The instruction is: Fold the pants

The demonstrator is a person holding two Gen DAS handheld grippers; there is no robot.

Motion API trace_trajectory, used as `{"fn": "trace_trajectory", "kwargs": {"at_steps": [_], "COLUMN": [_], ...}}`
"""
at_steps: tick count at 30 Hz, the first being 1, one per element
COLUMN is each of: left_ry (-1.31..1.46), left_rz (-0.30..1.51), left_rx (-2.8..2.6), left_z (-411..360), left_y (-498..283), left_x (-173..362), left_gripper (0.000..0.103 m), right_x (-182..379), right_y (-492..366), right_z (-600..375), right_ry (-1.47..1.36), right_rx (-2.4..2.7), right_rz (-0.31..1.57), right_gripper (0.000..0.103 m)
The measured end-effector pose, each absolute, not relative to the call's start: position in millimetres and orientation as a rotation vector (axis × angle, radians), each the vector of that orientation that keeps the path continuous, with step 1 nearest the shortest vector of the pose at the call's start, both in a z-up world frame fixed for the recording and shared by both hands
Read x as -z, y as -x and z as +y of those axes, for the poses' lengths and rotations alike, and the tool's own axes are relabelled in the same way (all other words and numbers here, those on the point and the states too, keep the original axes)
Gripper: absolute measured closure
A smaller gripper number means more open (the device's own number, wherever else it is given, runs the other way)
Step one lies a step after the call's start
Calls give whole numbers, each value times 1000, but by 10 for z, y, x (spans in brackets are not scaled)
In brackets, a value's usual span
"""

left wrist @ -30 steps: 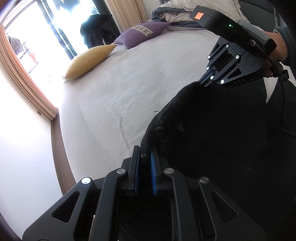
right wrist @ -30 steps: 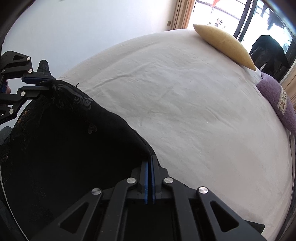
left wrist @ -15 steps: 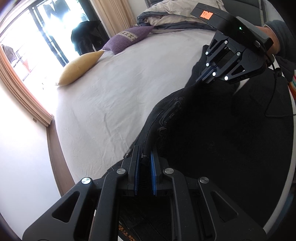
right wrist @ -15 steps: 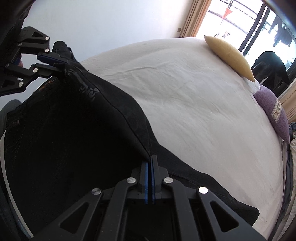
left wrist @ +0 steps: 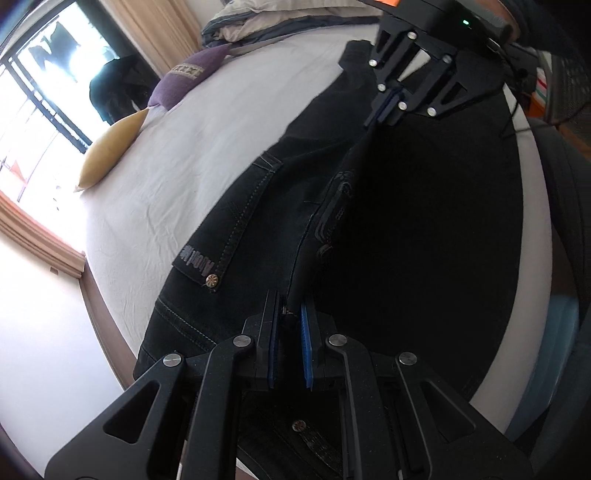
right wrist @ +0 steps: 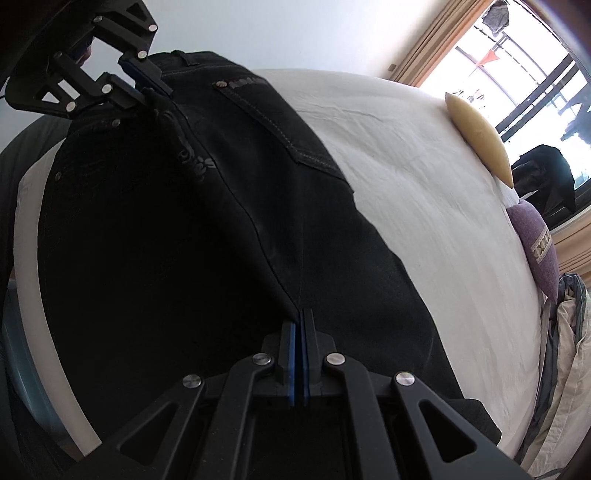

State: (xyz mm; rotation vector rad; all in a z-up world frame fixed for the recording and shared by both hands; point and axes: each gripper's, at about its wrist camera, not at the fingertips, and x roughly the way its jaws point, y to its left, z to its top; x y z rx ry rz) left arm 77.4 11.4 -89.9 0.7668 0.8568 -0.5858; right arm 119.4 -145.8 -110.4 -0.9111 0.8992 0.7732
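Pants (left wrist: 258, 229) pinched between both hand-held grippers.

From my seat at the controls I saw a wide bed (left wrist: 207, 147) dressed in a pale, lightly creased sheet (right wrist: 424, 192). A yellow cushion (left wrist: 110, 155) lay near its far edge, and a purple cushion (left wrist: 184, 79) with a patterned band sat just beside it. A rumpled grey and beige duvet (left wrist: 266, 22) was heaped at the head end. Beyond them stood a bright window (right wrist: 517, 66) framed by tan curtains (left wrist: 159, 33), with something dark (right wrist: 546, 173) draped before the glass.
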Motion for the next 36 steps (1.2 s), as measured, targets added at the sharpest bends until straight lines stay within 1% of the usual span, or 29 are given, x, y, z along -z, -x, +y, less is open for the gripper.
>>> {"fn": "trace_trajectory", "kwargs": {"at_steps": [5,13,22,29,30,36], "left_ry": [-880,-978,-1032,-1019,-1028,-1042], "left_rz": [848,845,853,866,866,858], "left_rx": [618,674,717,761,773,777], "left_z": [-12,28,218,258,210,195], "left_y": [-489,-298,-133,-38,-169,-180], "left_x": [1082,1283,1419,1368,1354,1444], "left_gripper": [94,94,94,94,94,94], "right_x": [1194,1396,1493,1472,1476,1526], "right_y": [-1046,-433,0,281,296,330], "right_z": [-1431,-1328,-1151,-1070,-1078,-1073], "right_ry": [993,1260,1284,1274,1280,1335], "right_rx": [-801,-854,-865,-872,-873,-872], "right_rz": [916,867,841,833,832,824], "right_gripper": [100,100,100,100,100,100]}}
